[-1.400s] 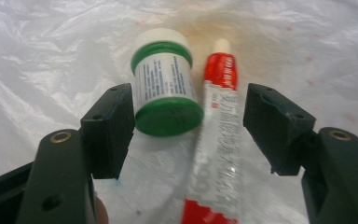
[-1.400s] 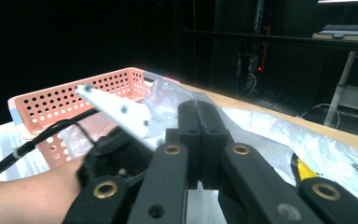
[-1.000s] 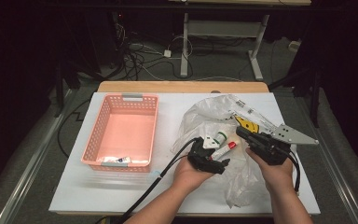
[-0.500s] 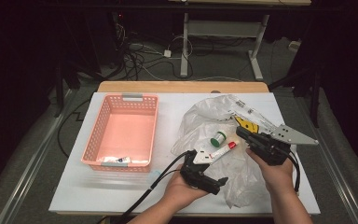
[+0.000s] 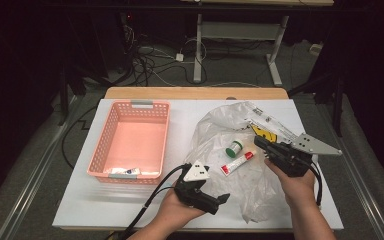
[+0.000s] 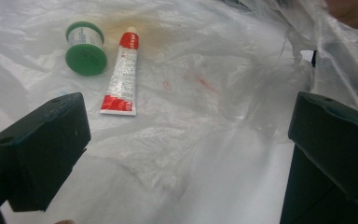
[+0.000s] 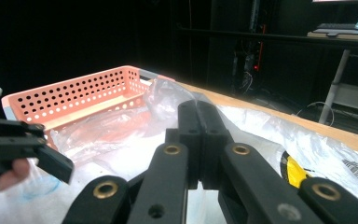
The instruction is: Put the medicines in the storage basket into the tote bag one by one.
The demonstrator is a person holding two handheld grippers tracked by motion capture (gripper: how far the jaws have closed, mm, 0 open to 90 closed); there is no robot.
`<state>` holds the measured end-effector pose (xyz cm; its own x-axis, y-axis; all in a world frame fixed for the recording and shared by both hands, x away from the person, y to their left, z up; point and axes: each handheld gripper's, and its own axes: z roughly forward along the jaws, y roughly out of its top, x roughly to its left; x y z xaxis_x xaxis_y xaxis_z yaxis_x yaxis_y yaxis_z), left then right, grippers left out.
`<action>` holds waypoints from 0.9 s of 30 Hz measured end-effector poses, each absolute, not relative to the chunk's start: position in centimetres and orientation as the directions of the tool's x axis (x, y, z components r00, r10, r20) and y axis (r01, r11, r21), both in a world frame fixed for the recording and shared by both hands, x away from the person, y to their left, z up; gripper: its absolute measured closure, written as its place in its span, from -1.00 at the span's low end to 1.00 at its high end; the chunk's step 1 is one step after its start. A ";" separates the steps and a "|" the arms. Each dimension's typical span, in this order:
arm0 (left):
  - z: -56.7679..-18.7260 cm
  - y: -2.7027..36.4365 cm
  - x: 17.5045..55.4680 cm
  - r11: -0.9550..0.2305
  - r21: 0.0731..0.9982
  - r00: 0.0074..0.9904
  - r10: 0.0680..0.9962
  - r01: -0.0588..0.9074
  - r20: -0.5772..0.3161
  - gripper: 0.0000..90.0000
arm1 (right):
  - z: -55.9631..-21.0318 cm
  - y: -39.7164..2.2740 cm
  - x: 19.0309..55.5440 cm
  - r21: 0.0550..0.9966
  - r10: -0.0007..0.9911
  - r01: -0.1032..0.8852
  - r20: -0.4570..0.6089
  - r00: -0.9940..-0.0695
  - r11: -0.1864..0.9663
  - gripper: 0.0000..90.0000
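A crumpled clear plastic bag [image 5: 215, 135] lies on the white table. A green-lidded jar [image 5: 234, 148] [image 6: 86, 48] and a red-and-white tube [image 5: 238, 163] [image 6: 120, 74] rest on its film, side by side. My left gripper [image 5: 219, 202] [image 6: 191, 121] hovers near the table's front edge, short of the tube. It is open, its jaws have just been opening, and nothing is between them. My right gripper [image 5: 258, 142] [image 7: 198, 112] is shut on the bag's right edge, and the film rises to its tips.
A pink perforated basket [image 5: 98, 150] [image 7: 74, 91] stands at the left with a small tube [image 5: 125, 171] in its near end. The bag carries a yellow smiley print [image 5: 262, 132]. Cables trail off the front edge. The left gripper [image 7: 28, 144] shows in the right gripper view.
My left gripper drew back from the tube and jar toward the front edge, with its jaws spread wider. The tube stays on the bag. The right gripper kept still.
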<state>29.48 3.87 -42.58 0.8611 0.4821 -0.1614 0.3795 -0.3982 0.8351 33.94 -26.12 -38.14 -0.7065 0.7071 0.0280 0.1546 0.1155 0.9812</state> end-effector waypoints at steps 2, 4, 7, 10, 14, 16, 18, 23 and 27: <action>-42.3 4.7 29.2 -0.393 0.839 0.858 0.490 0.376 -0.155 -1.00 | -38.2 -26.2 34.0 0.981 0.709 0.161 0.036 -0.705 0.111 1.00; -41.9 5.7 29.0 -0.379 0.846 0.852 0.501 0.376 -0.155 -1.00 | -38.2 -26.3 34.0 0.981 0.711 0.162 0.035 -0.702 0.112 1.00; -41.6 6.8 28.9 -0.378 0.844 0.843 0.516 0.380 -0.149 -1.00 | -38.2 -26.3 34.0 0.980 0.713 0.162 0.032 -0.701 0.114 1.00; -41.6 7.9 28.9 -0.384 0.838 0.832 0.538 0.387 -0.138 -1.00 | -38.3 -26.2 34.0 0.980 0.712 0.158 0.027 -0.701 0.119 1.00; -41.7 9.3 29.1 -0.358 0.845 0.811 0.568 0.397 -0.141 -1.00 | -38.4 -26.3 34.0 0.979 0.714 0.161 0.026 -0.700 0.122 1.00; -41.7 9.9 29.1 -0.345 0.849 0.804 0.577 0.401 -0.145 -1.00 | -38.4 -26.3 34.0 0.979 0.715 0.163 0.028 -0.698 0.120 1.00; -41.7 10.3 29.1 -0.342 0.850 0.798 0.586 0.401 -0.141 -1.00 | -38.4 -26.3 34.0 0.979 0.717 0.167 0.031 -0.697 0.120 1.00; -41.8 11.7 29.3 -0.329 0.848 0.777 0.613 0.416 -0.144 -1.00 | -38.4 -26.5 34.0 0.980 0.719 0.164 0.030 -0.694 0.117 1.00; -41.6 12.5 29.5 -0.308 0.852 0.759 0.635 0.424 -0.148 -1.00 | -38.4 -26.6 34.1 0.980 0.718 0.162 0.029 -0.695 0.118 1.00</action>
<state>29.54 12.51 -41.60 0.7585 0.6347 -0.1476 0.4236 -0.3082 0.8518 34.06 -26.58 -38.37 -0.6950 0.7185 0.0287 0.1624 0.1179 0.9797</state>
